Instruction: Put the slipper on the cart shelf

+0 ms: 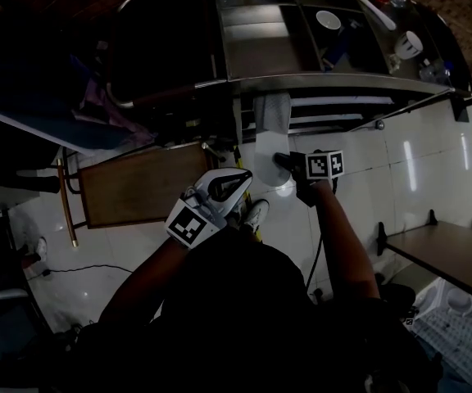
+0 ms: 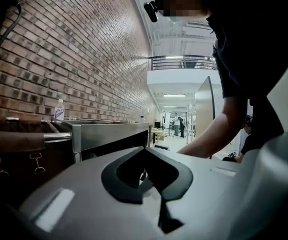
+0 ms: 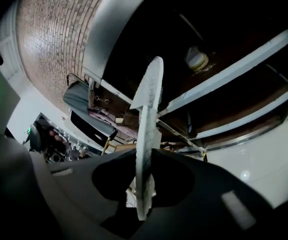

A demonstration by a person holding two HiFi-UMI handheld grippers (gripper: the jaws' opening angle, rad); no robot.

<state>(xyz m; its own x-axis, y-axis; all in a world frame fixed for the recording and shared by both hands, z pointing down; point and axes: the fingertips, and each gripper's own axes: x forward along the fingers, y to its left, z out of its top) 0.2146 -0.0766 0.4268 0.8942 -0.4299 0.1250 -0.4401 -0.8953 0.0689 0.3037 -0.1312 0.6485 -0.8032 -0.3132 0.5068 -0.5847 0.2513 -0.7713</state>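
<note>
Two grippers, ours: right gripper (image 3: 145,181) clamped on the slipper (image 3: 148,129) near the cart shelf (image 3: 224,76), left gripper (image 2: 146,176) closed, empty; bottle (image 2: 59,110) label illegible.
</note>
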